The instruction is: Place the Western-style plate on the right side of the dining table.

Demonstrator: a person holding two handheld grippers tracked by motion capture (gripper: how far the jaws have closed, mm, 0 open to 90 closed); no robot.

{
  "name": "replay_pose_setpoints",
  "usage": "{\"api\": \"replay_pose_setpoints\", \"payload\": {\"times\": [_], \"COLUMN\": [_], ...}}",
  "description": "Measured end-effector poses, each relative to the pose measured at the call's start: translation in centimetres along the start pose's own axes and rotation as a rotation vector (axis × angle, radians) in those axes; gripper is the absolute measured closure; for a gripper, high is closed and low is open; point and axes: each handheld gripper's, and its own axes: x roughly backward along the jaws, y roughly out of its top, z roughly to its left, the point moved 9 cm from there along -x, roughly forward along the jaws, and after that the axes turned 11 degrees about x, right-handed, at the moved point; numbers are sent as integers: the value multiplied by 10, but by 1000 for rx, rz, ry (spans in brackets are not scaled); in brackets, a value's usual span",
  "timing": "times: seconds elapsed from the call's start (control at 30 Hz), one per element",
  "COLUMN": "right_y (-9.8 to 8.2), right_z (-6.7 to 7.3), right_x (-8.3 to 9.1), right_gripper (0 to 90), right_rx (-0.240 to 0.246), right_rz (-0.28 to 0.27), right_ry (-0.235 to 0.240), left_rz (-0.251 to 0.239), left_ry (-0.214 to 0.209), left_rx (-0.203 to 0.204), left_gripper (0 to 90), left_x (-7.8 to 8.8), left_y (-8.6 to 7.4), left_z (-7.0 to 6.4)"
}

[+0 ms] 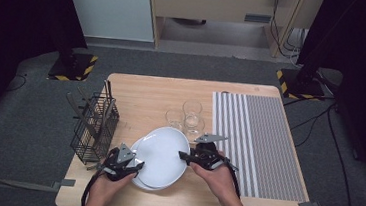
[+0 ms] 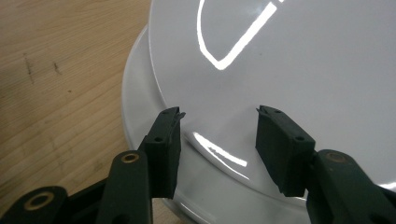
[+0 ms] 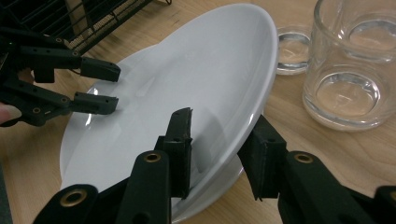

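Both hands come in from the near table edge, each with a gripper at a stack of white plates. Right gripper [image 3: 219,140] straddles the near-right rim of the top plate [image 1: 162,154]: one jaw over the plate's inside, the other under its outer side, rim between them; pads look closed onto the rim, though actual contact is hard to confirm from the right gripper view. That plate is tilted, right side lifted off the lower plate [image 1: 140,182], left side still down on it. Left gripper [image 2: 219,116] sits at the left side of the stack, jaws roughly half apart, both tips hovering over the top plate's surface near its left rim, nothing pinched between them. Stack lies on the wooden table [image 1: 137,91], front centre. Three clear glasses [image 1: 190,114] stand just behind the plates, clustered, close to the raised rim. Black wire cutlery basket [image 1: 96,125] with utensils stands at the table's left edge, just beside the left gripper. Striped grey placemat [image 1: 263,140] covers the right part of the table.
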Motion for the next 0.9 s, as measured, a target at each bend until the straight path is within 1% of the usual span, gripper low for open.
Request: {"api": "replay_pose_setpoints", "payload": {"times": [0.1, 0.13, 0.3, 0.33, 0.5, 0.67, 0.73, 0.83, 0.9], "right_y": [2, 6, 13, 18, 26, 31, 33, 33, 34], "right_z": [1, 0, 3, 5, 11, 13, 15, 18, 20], "right_x": [1, 1, 2, 5, 8, 8, 8, 4, 1], "right_gripper": [660, 662, 664, 661, 657, 652, 652, 653, 641], "right_rx": [-1, 7, -7, 0, 18, 25, 22, 29, 39], "right_rz": [5, -3, -22, -27, -31, -34, -36, -25, -25], "right_ry": [2, 3, 17, 20, 29, 34, 45, 52, 39], "left_rz": [0, 0, -8, -10, -7, -8, -9, -9, -9], "left_ry": [1, 0, -2, -3, -14, -14, -17, -16, -13], "left_rx": [4, 7, 8, 10, 29, 19, 18, 17, 13], "left_gripper": [508, 503, 497, 487, 466, 465, 465, 463, 462], "left_x": [0, 0, 0, 0, 1, 0, 0, 0, 0], "left_y": [0, 1, 2, 2, 2, 2, 3, 3, 3], "left_z": [0, 0, 1, 1, 2, 1, 1, 0, 0]}}
